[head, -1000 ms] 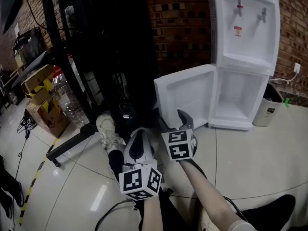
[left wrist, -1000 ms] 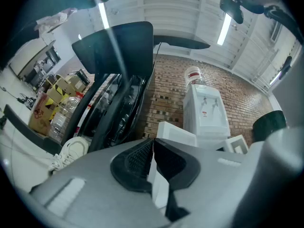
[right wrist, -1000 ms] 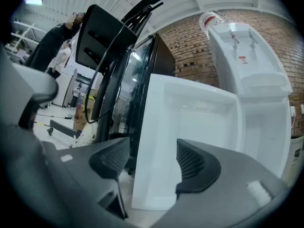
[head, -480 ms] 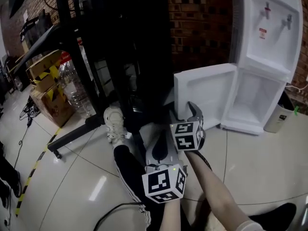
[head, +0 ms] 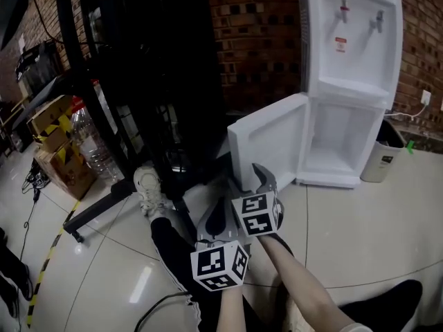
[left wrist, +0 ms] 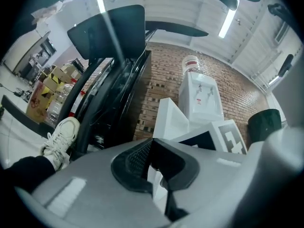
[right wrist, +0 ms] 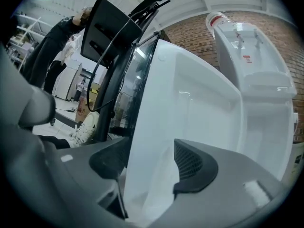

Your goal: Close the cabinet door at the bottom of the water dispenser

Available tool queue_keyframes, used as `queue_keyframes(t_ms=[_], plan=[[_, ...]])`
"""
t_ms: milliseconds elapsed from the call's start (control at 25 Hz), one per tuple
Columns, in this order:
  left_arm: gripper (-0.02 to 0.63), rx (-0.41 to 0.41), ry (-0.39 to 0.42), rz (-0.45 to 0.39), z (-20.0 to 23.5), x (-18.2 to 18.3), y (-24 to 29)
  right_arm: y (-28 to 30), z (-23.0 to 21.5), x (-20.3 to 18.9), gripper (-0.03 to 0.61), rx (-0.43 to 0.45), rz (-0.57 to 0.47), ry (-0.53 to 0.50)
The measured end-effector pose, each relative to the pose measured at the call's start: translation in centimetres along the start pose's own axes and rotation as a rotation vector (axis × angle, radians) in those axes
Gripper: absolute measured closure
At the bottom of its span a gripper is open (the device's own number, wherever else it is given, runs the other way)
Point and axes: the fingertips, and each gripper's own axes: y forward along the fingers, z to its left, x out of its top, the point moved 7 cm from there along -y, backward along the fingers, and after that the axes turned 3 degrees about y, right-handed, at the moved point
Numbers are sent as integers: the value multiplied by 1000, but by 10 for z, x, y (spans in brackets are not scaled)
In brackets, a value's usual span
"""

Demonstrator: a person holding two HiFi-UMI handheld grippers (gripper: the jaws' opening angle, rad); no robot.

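Note:
The white water dispenser [head: 346, 33] stands against the brick wall. Its bottom cabinet door [head: 270, 140] is swung wide open to the left, and the empty compartment [head: 339, 144] shows. My right gripper [head: 260, 173] is at the door's lower free edge. In the right gripper view the door [right wrist: 190, 103] fills the gap of the right gripper [right wrist: 152, 170], with both pads against it. My left gripper [head: 213, 211] hangs lower left, away from the door. It is shut with nothing held, and its pads meet in the left gripper [left wrist: 153, 167] view.
A black metal rack [head: 145, 81] stands left of the door. Water bottles [head: 90, 140] and cardboard boxes [head: 59, 164] lie further left. A person's leg and white shoe [head: 147, 187] rest on the floor by the rack. A small bin [head: 384, 159] sits right of the dispenser.
The head view swung right and then back. My right gripper stays at the door's free edge; the door's angle looks about the same. The left gripper shifted slightly.

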Motion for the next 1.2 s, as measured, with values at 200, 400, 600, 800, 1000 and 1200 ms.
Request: queue_keyframes(t_ms=[200,400,600,800,1000,1200], plan=[[611,-36,32,18,-4,-3,-1,-32,-6,-6,291,4,-8,23],[611,-79,35,48,-10,-7,1,-67,-18,-14,305,3,-22,41],[609,-126,46,108,-21,-19,5,-99,-32,-19,311,-40,-20,33],[609,-155,47,123,-28,-23,5,-127,-42,-22,351,-102,5,1],[609,-162,44,115,-32,-24,6,-159,-64,-29,364,-194,19,37],[609,-163,36,127,-32,-28,7,-184,-86,-35,385,-291,28,50]])
